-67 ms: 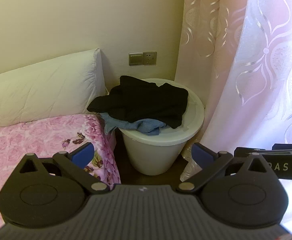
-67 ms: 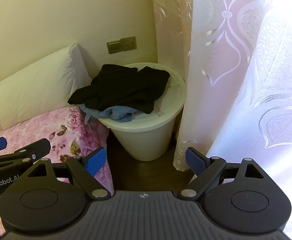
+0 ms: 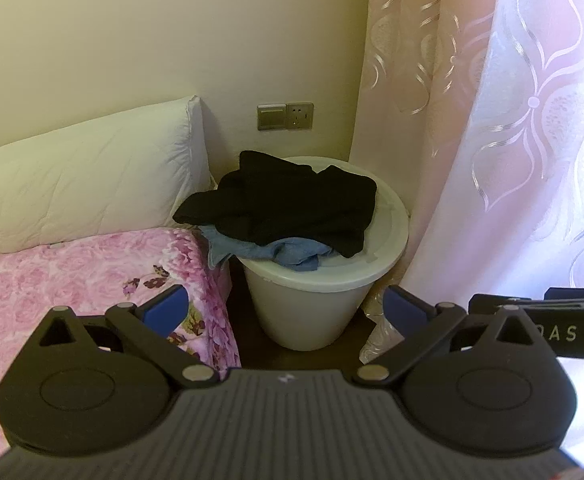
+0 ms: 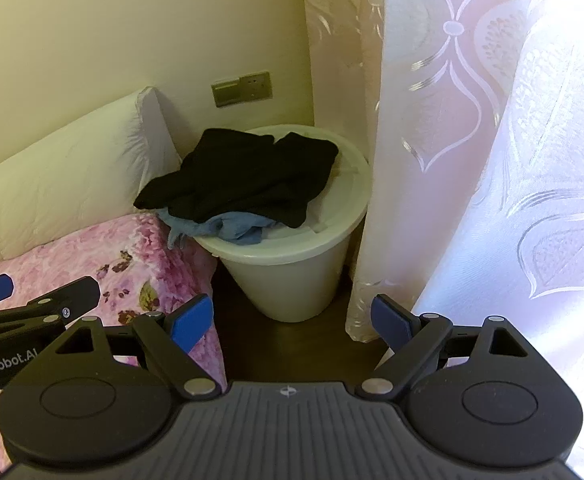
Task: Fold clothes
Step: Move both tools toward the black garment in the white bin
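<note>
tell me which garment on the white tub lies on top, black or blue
The black garment lies on top, covering most of the pile on the white tub; the blue garment only peeks out beneath its near edge.

Side-by-side wrist views, both facing bucket

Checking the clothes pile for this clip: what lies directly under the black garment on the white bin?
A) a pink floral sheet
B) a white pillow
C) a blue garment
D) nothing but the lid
C: a blue garment pokes out from beneath the black garment on top of the white bin.
</note>
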